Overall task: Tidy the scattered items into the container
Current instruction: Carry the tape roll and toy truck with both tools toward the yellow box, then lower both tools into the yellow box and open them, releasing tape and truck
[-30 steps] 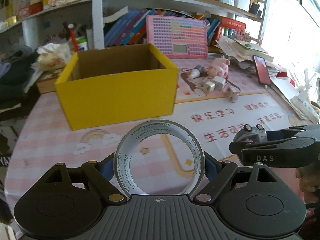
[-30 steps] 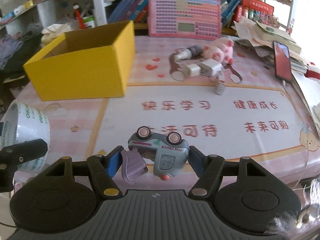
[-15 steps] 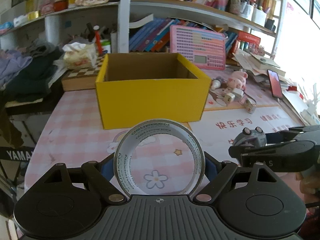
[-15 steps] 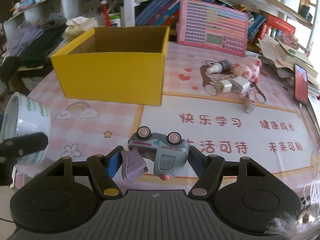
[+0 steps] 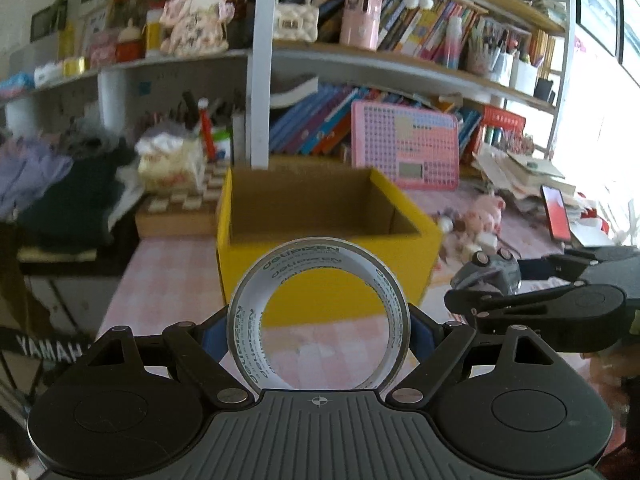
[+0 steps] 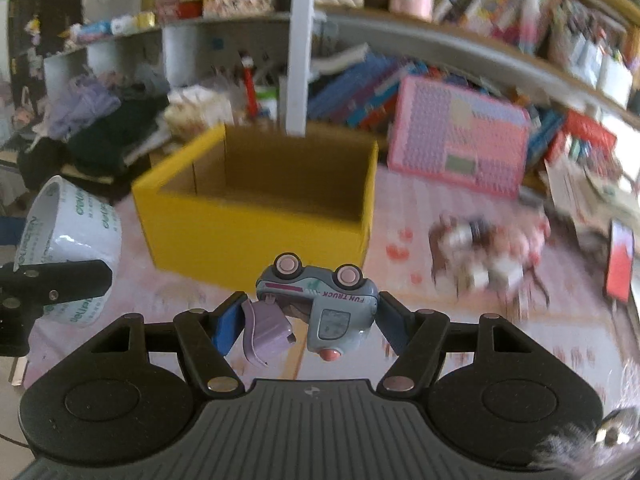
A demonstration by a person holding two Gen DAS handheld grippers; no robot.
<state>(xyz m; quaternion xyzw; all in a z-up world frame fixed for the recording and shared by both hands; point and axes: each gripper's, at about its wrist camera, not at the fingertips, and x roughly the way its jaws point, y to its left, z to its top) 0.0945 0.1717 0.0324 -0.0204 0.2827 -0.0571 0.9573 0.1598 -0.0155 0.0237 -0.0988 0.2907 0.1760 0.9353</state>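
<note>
yellow box (image 5: 320, 280) open-topped and unblocked above, pink toy clutter (image 6: 484, 256) to its right, shelf post (image 5: 258, 80) behind

The toy truck (image 6: 320, 304) reads "FUN TRUCK"; a black strap (image 5: 48, 350) reads "YAMAH".

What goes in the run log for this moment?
left gripper: shut on tape | right gripper: shut on toy truck | box: open, ahead | neither item in box yet
</note>
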